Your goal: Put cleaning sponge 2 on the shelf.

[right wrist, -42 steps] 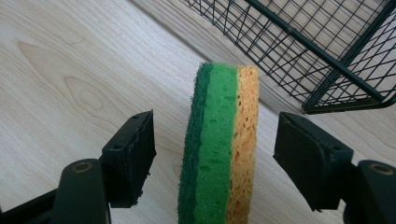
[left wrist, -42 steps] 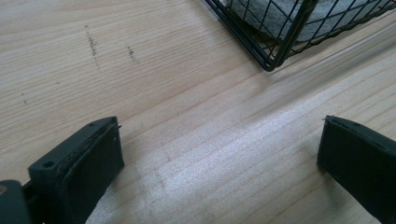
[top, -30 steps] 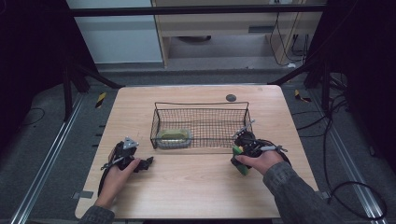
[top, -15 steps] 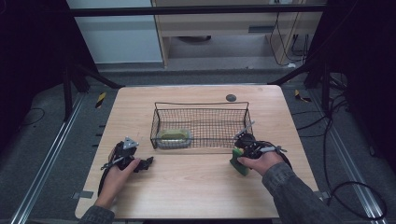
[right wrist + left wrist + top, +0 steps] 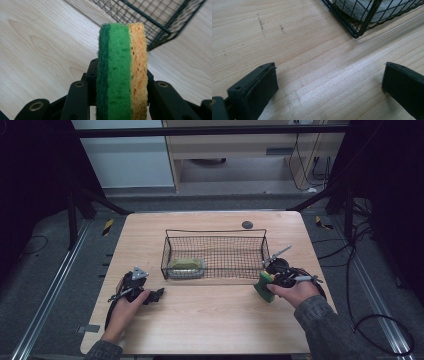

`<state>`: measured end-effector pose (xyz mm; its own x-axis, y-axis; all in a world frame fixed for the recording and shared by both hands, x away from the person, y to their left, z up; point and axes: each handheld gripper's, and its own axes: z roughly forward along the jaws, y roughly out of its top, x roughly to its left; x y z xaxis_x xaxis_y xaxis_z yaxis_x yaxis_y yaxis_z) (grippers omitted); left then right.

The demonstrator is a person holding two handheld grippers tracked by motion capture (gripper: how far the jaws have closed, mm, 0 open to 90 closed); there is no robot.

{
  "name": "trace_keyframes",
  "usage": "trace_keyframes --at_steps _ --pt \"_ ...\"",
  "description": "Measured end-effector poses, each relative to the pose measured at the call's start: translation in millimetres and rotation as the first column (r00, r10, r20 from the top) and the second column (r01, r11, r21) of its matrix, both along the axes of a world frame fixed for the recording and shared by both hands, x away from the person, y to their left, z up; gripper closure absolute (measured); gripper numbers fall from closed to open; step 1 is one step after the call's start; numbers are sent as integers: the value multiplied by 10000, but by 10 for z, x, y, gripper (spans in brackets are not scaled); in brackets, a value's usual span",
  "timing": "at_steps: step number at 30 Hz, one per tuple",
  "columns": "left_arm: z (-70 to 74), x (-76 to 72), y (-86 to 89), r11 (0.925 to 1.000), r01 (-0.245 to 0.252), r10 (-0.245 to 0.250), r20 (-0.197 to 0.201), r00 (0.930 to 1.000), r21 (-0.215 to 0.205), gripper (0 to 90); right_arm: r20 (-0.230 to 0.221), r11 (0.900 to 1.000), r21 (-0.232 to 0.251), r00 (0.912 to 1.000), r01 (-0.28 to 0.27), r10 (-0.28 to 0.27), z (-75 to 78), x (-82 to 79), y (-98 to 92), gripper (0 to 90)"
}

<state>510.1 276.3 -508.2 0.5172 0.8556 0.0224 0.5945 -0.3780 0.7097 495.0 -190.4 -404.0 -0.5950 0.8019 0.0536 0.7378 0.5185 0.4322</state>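
1. Right gripper (image 5: 270,282) has just been closing, and its jaws now pinch the sponge (image 5: 122,72) on edge, green scouring face on one side, yellow foam on the other. From above we see the sponge (image 5: 264,286) at the near right corner of the wire basket (image 5: 215,234), just outside it and low over the table (image 5: 210,320).

2. Left gripper (image 5: 142,290) sits near the basket's near left corner, jaws spread wide with bare wood between them in the left gripper view. It holds nothing.

3. Another sponge-like pad (image 5: 185,266) already lies inside the basket at its left end. The right half of the basket floor looks free.

4. We read the step in hand as lifting the sponge over the rim and setting it in the basket.

5. To do it well, we judge:
   - Raise the sponge clear of the top wire before moving across; the corner post is close and the foam could snag.
   - Keep the squeeze steady; foam gives, and a slack grip lets it twist.
   - Aim for the open right half, apart from the pad.
   - Lower until it rests on the mesh, then part the jaws and withdraw straight up.

6. The basket is light; the left gripper could brace its near wall if it shifts.
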Motion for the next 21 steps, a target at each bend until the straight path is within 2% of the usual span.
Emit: trace_keyframes --at_steps 9,14,21 --pt "0 2 1 10000 27 -27 0 10000 1 0 663 9997 -83 9975 236 -230 106 6 -240 640" --pt "0 2 1 10000 27 -27 2 10000 3 0 1008 9988 115 9937 476 -485 177 23 -407 641" --pt "0 4 2 10000 43 -43 2 10000 3 0 1149 9976 82 9910 684 -689 175 95 -505 641"
